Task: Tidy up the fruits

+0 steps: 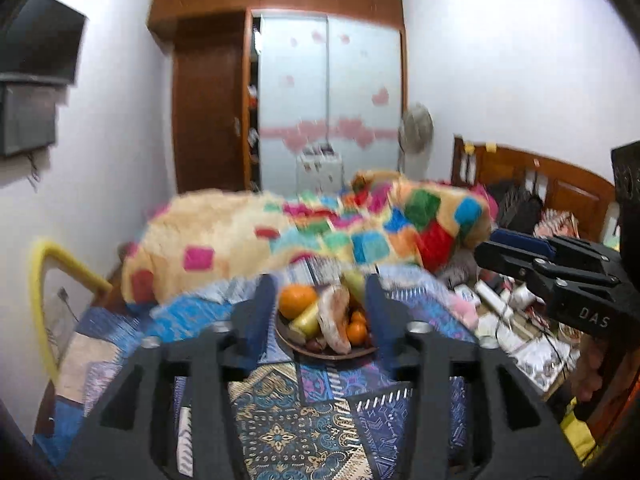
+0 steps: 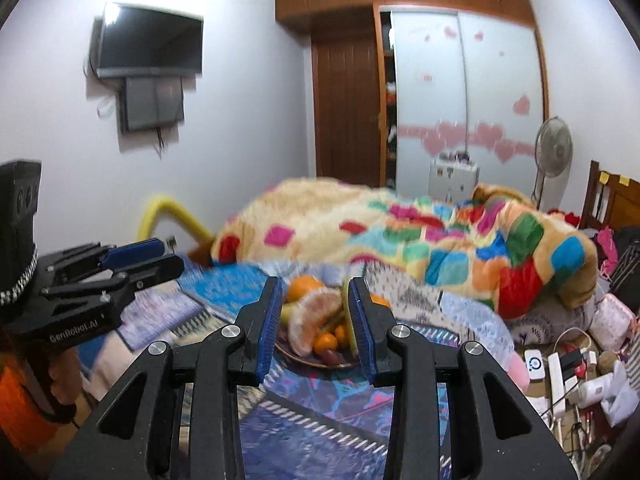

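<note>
A brown bowl [image 1: 320, 354] [image 2: 304, 358] of fruit stands on the blue patterned bedspread [image 1: 288, 420]. It holds a large orange [image 1: 297, 300] [image 2: 303, 286], a big peeled citrus wedge [image 1: 334, 316] [image 2: 314, 316], small mandarins [image 1: 357, 331] [image 2: 325, 342], yellow-green pieces and dark small fruit. My left gripper [image 1: 320, 312] [image 2: 172, 256] is open and hangs before and above the bowl, nothing between its fingers. My right gripper [image 2: 316, 316] [image 1: 486, 246] is level with it at the right, a narrow gap between its blue pads [image 2: 269, 320], nothing held. The picture is blurred.
A heaped colourful blanket [image 1: 320, 232] lies right behind the bowl. A yellow padded rail [image 1: 40, 300] stands at the bed's left edge. Power strips, chargers and cables [image 2: 568, 368] clutter the right side by the wooden headboard [image 1: 540, 184]. A wardrobe [image 2: 460, 80] and fan [image 2: 554, 148] stand beyond.
</note>
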A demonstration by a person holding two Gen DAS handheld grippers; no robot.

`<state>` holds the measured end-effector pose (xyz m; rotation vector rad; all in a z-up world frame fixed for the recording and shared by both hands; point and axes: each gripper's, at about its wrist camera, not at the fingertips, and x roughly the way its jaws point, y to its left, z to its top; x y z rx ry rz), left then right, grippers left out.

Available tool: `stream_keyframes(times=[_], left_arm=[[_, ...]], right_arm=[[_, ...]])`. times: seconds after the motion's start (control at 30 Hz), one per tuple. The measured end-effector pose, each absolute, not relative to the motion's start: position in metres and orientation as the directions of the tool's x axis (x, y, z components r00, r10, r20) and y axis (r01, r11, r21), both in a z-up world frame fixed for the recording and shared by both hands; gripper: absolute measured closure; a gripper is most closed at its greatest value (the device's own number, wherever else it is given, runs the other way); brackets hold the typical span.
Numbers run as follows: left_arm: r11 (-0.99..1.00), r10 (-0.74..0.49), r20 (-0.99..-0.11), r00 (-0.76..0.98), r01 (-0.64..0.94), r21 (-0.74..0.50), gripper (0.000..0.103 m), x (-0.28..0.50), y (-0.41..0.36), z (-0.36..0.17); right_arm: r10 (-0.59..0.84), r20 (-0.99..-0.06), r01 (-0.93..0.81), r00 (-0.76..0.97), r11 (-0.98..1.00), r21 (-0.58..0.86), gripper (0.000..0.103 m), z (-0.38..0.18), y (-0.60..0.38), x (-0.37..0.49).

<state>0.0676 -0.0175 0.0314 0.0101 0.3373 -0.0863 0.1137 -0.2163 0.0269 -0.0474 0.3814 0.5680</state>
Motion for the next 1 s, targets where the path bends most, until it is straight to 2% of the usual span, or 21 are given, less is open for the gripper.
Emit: stream_keyframes(times=[0.07,0.2,0.27,0.4,0.53,0.6,0.8,1.0], left_arm=[[0.997,-0.067,-0.281,0.957,0.071,0.004,0.041,0.048,-0.020,0.043],[0.997,-0.067,-0.238,0.969,0.071,0.007,0.037,0.015,-0.024,0.059],[0.998,-0.054,-0.218,0.975,0.059,0.015,0.034,0.003,-0.026,0.062],[0.998,-0.053,-0.192,0.980,0.058,0.024,0.020,-0.016,-0.029,0.063],[0.998,-0.048,-0.174,0.984,0.054,0.030,0.014,-0.032,-0.029,0.063],[0.998,-0.043,-0.164,0.986,0.048,0.030,0.008,-0.038,-0.030,0.063],[0.999,-0.031,-0.145,0.989,0.034,0.022,0.001,-0.048,-0.028,0.063],[0.999,-0.028,-0.146,0.989,0.030,0.014,0.001,-0.052,-0.028,0.062]], right_arm=[[0.515,-0.322,-0.525,0.794,0.849,0.065,0.069,0.038,-0.221,0.094],[0.501,-0.240,-0.501,0.832,0.863,0.064,0.047,0.052,-0.226,0.058],[0.483,-0.203,-0.483,0.852,0.874,0.052,0.041,0.057,-0.226,0.044],[0.450,-0.150,-0.450,0.880,0.892,0.033,0.021,0.062,-0.225,0.023],[0.411,-0.112,-0.411,0.905,0.911,0.021,0.013,0.064,-0.224,0.013],[0.407,-0.108,-0.406,0.907,0.913,0.028,0.002,0.064,-0.224,0.011],[0.383,-0.101,-0.384,0.918,0.923,0.015,0.000,0.062,-0.225,-0.001],[0.391,-0.107,-0.391,0.914,0.920,0.021,0.000,0.060,-0.227,-0.003]])
